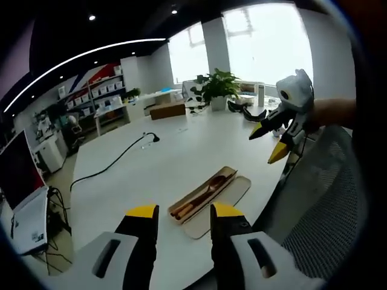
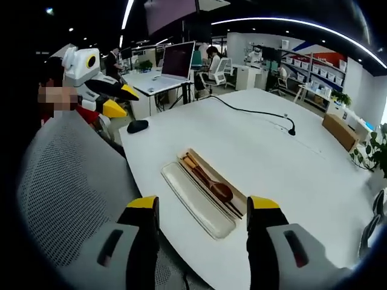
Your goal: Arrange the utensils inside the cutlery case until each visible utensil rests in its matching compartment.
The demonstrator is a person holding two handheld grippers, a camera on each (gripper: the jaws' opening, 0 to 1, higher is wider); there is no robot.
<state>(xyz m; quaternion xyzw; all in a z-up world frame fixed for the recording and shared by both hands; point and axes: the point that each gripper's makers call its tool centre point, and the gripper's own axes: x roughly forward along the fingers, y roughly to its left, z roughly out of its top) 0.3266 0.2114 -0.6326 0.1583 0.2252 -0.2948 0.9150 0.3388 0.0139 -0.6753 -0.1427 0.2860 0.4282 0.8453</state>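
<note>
Cutlery case (image 2: 213, 188): a long beige case, open, lying flat on the white bench (image 2: 284, 163) close to the bench edge nearest the grippers; also seen in the left gripper view (image 1: 204, 194).
Lid (image 2: 196, 200): a pale, rounded tray lying right alongside the case, on the side toward the bench edge, touching or almost touching it.
Utensils: a dark wooden spoon (image 2: 213, 183) lies lengthwise inside the case, with slim chopsticks (image 2: 202, 179) beside it; which compartment each sits in cannot be told.
Left gripper (image 1: 180, 211): above the bench edge, short of the case; its yellow-tipped black jaws stand apart with nothing between them. In the right gripper view it appears away from the case, over the chair (image 2: 113, 99), held by a hand.
Right gripper (image 2: 202, 204): hovers just short of the case, jaws spread wide and holding nothing. In the left gripper view it is raised in the air beyond the case's far end (image 1: 275, 140), jaws parted.
Mesh chair (image 2: 66, 181): grey, just beside the bench edge nearest the case.
Cable (image 2: 254, 110): black, running across the bench well beyond the case.
Mouse (image 2: 137, 125): dark, near the bench corner, apart from the case.
Potted plant (image 1: 217, 87): green, at the far end of the bench from the case.
</note>
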